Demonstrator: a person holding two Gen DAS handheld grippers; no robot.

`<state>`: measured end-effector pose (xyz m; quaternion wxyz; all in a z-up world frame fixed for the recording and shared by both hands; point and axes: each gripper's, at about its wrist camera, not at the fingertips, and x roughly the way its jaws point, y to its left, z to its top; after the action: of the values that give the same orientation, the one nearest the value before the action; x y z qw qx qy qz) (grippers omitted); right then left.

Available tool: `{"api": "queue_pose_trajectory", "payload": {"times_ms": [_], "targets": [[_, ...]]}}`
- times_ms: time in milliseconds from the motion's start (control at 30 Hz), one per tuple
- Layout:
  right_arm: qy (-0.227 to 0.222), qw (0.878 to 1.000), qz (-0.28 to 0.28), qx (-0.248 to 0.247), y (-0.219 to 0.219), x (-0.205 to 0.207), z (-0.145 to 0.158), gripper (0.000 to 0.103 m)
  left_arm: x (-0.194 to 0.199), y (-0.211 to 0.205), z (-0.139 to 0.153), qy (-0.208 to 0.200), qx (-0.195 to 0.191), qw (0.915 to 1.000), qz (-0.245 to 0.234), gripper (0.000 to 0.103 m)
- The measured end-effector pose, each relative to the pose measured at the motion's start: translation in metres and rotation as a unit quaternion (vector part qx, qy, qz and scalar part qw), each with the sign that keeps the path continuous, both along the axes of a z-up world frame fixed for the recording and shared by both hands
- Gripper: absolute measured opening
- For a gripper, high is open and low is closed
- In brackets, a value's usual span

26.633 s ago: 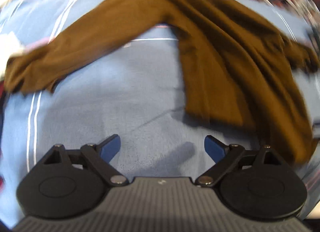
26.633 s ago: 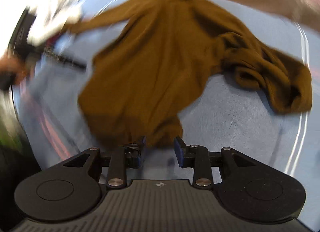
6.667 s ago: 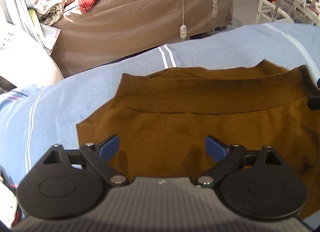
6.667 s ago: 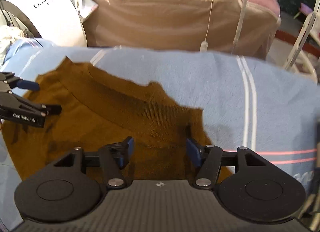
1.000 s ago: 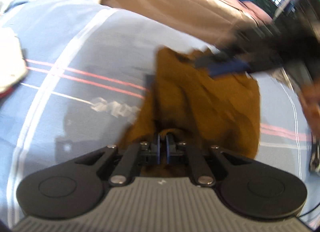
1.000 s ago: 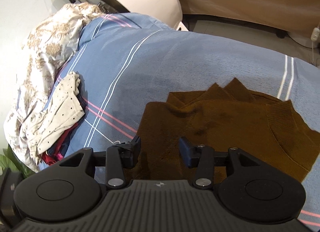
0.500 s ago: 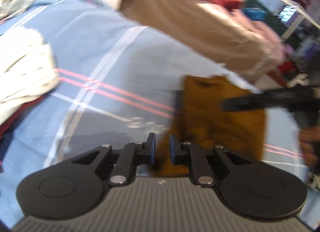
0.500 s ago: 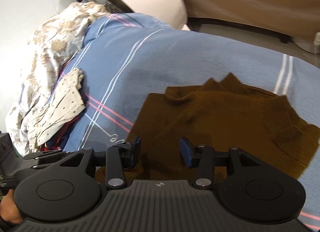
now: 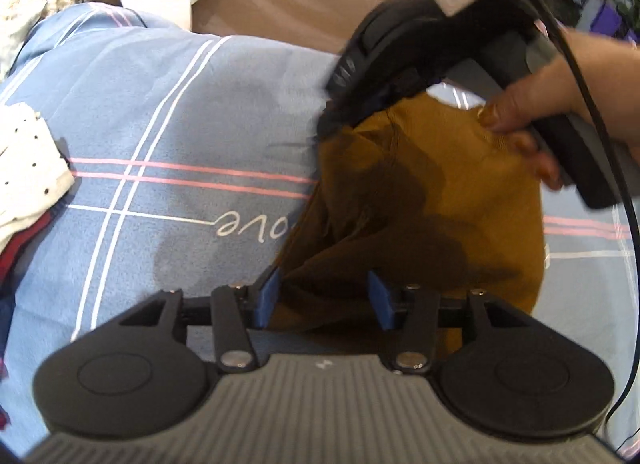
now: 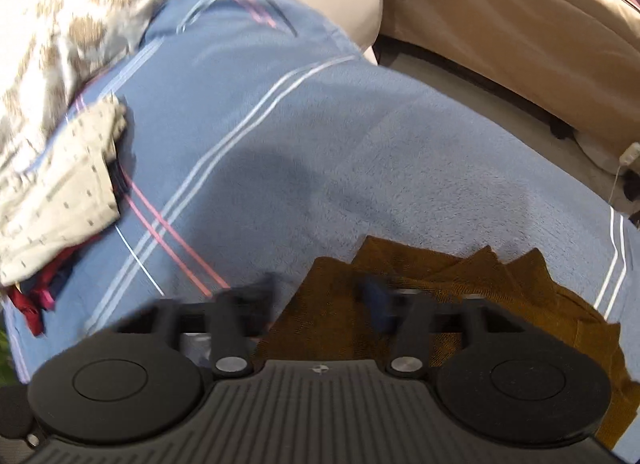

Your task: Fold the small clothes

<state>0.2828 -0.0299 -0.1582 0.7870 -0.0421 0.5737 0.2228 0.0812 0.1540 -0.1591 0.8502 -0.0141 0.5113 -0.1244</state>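
A brown knit garment (image 9: 432, 200) lies folded into a narrow stack on the blue blanket (image 9: 180, 112). My left gripper (image 9: 324, 298) is open, its blue pads (image 9: 267, 296) on either side of the garment's near edge, nothing gripped. My right gripper's body (image 9: 400, 44), held by a hand, hangs over the garment's far end in the left wrist view. In the right wrist view the right gripper (image 10: 320, 296) is open and blurred above the brown garment (image 10: 480, 284).
A white dotted cloth (image 9: 28, 172) over red fabric lies at the left edge; it also shows in the right wrist view (image 10: 60, 188). A patterned bedcover (image 10: 80, 4) is heaped behind. A tan covered bed (image 10: 520, 24) stands beyond the blanket.
My left gripper has let go of the brown garment and opened wide. My right gripper has moved forward over the garment's far end, its view now blurred.
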Motion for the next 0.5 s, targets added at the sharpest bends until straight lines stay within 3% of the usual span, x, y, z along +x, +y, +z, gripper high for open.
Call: {"api": "queue_pose_trajectory", "payload": {"times_ms": [100,300,400,467,500], "targets": [[-0.016,0.999,-0.029,0.011,-0.013,0.007,0.005,0.004,0.003,0.001,-0.007,0.011,-0.01,0.9999,-0.004,0.014],[-0.035,0.995,-0.086,0.019,-0.039,0.033,0.019,0.004,0.01,0.01,-0.008,0.011,-0.006,0.9998,0.015,0.011],[-0.008,0.994,-0.089,0.062,-0.044,0.038,0.011,0.006,0.016,0.011,-0.012,0.02,-0.002,0.9997,0.016,0.011],[-0.022,0.993,-0.088,0.073,-0.042,0.034,0.011,0.021,0.017,0.012,-0.015,0.026,0.004,0.9995,0.019,0.011],[-0.022,0.992,-0.093,0.084,-0.043,0.034,0.011,0.041,0.017,0.013,-0.017,0.028,0.01,0.9993,0.021,0.014]]}}
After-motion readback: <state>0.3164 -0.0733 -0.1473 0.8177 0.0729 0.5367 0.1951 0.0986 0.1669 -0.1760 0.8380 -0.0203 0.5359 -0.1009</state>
